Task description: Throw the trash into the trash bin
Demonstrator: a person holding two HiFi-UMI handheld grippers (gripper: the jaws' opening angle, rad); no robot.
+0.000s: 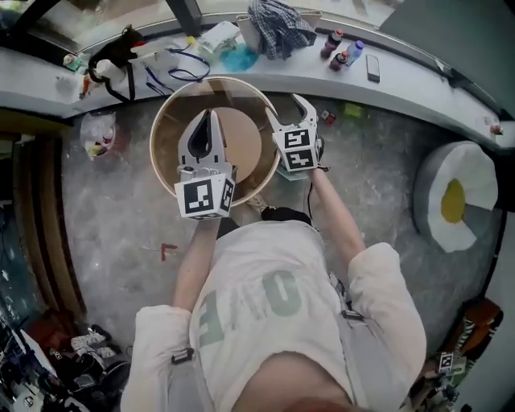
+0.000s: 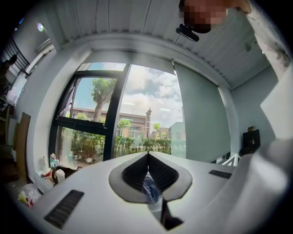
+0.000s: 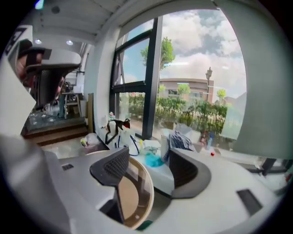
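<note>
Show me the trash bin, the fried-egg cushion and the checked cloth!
trash bin (image 1: 163,137), head view, left inner wall
fried-egg cushion (image 1: 453,201), head view, yellow yolk
checked cloth (image 1: 280,24), head view, middle folds

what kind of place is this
Probably a lived-in room in a home or studio: a big window looks onto trees, its curved ledge holds bottles and a cloth, and a fried-egg cushion lies on the stone floor.

L tool (image 1: 211,117) closed; R tool (image 1: 285,108) spread.

Round tan trash bin (image 1: 245,143), upright, open-topped
</note>
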